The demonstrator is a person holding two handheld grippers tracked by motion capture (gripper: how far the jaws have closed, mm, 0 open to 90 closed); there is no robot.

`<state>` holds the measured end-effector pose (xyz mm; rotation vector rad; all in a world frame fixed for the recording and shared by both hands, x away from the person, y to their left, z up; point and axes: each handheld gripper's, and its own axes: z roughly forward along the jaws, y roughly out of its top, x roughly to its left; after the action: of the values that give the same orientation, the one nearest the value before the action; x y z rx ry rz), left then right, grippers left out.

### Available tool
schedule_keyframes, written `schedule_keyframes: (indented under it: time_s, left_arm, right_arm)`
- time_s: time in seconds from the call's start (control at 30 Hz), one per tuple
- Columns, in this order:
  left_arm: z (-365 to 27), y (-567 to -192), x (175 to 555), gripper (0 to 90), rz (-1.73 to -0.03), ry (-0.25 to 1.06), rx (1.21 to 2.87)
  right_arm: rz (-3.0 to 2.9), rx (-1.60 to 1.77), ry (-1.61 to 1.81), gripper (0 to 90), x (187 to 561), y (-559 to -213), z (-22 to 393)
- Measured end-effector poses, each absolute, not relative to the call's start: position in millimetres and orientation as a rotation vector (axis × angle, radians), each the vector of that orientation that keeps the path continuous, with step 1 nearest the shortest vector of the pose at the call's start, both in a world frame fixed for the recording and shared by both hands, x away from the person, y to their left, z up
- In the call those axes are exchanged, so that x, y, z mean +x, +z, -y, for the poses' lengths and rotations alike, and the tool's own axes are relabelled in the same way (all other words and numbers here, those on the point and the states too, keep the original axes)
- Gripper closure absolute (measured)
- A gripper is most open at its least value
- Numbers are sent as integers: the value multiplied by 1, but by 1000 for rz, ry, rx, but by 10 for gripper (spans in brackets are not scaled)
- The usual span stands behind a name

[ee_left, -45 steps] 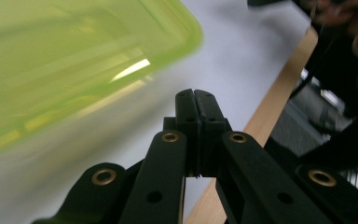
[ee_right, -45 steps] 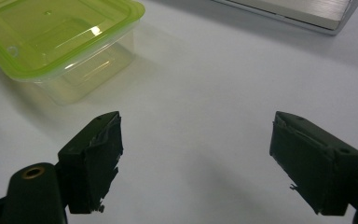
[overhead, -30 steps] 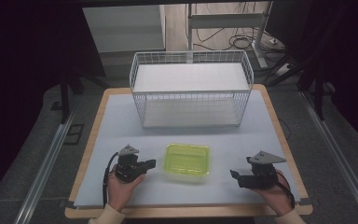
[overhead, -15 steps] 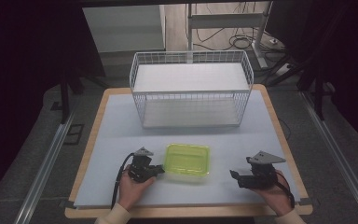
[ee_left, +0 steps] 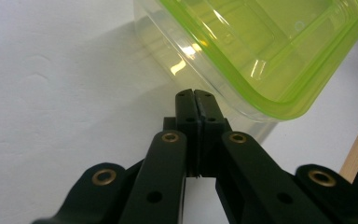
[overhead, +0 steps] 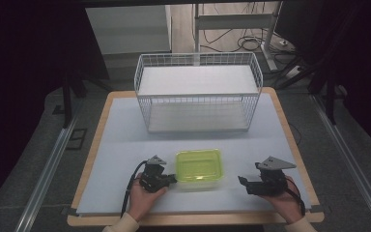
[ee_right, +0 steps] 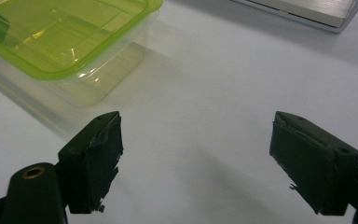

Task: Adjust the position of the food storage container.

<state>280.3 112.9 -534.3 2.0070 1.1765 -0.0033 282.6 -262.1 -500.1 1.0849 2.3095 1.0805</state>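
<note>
A clear plastic box with a lime-green lid (overhead: 198,167) sits on the white table near the front, in the middle. My left gripper (overhead: 172,180) is shut with nothing in it, its tips right at the box's left side, just under the lid's rim (ee_left: 279,100). The left gripper view shows the closed tips (ee_left: 195,94) against the clear wall. My right gripper (overhead: 241,182) stands open on the table a short way to the right of the box, apart from it. In the right gripper view the box (ee_right: 60,42) lies ahead at upper left, beyond the left fingertip (ee_right: 100,154).
A white wire basket (overhead: 198,92) stands behind the box at the back of the table. The table's wooden edge (overhead: 193,220) runs just in front of both hands. Bare white surface lies between box and basket.
My left gripper has slid rightwards across the table from well left of the box until its tips reach the box's left side. The right gripper and the box have stayed put.
</note>
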Motion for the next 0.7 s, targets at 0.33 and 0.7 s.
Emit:
schedule_keyframes:
  time_s: [0.33,0.7]
  left_arm:
    - [-133,-525,280,899,-1198,15,1934]
    - [-172,-500,267,661,-1196,26,1753]
  right_arm:
    - [-2299,1093,1119,167,282,-497,263]
    - [-2297,1057,1200,155,281,-493,262]
